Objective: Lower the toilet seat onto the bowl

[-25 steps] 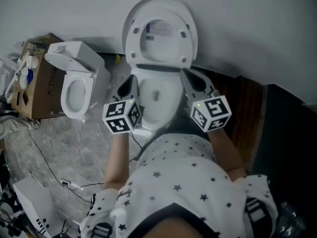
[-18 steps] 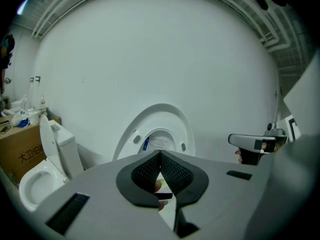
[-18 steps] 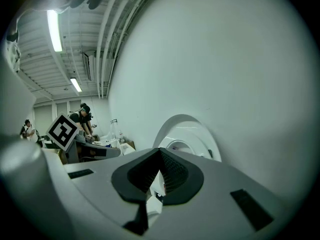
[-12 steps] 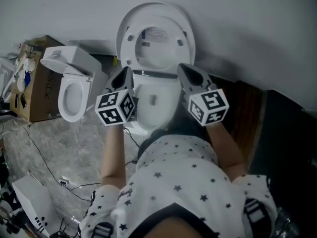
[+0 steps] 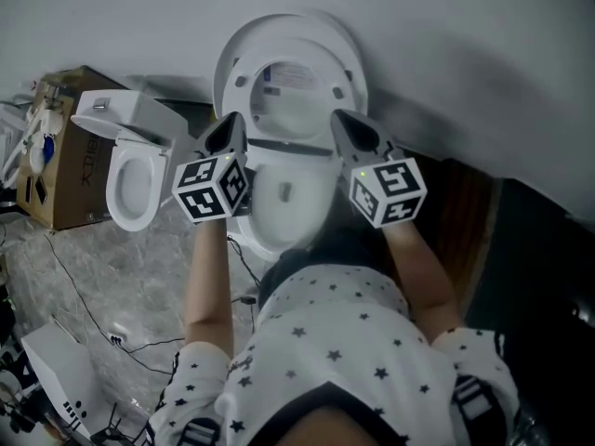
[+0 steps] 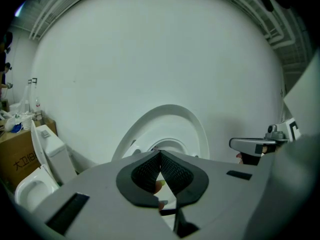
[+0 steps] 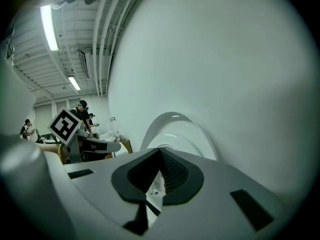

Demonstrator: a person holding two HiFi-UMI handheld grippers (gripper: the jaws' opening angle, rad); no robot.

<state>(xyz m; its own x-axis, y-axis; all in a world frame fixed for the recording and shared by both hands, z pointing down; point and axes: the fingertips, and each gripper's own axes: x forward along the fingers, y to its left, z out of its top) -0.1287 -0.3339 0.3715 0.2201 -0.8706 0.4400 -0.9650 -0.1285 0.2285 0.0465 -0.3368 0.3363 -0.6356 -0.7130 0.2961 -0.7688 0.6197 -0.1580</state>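
**Item:** toilet seat [image 5: 240, 96], white hinged ring.
**Location:** upright behind the bowl [image 5: 279, 203], leaning with its lid [image 5: 351, 43] against the wall [image 5: 456, 45].
**Handling (judged):** rigid, fairly light and smooth, so slippery; it will likely slam if you let go (ease it down).
**Hold:** hook the top rim, farthest from the bowl.
**Left gripper [image 5: 232, 119], right gripper [image 5: 340, 117]:** jaws closed and empty, flanking the bowl's rear.

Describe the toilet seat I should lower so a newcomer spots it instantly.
Two white toilets stand along the plain white wall. On the right-hand toilet, the white oval seat stands raised against that wall; the left toilet sits beside a brown cardboard box.
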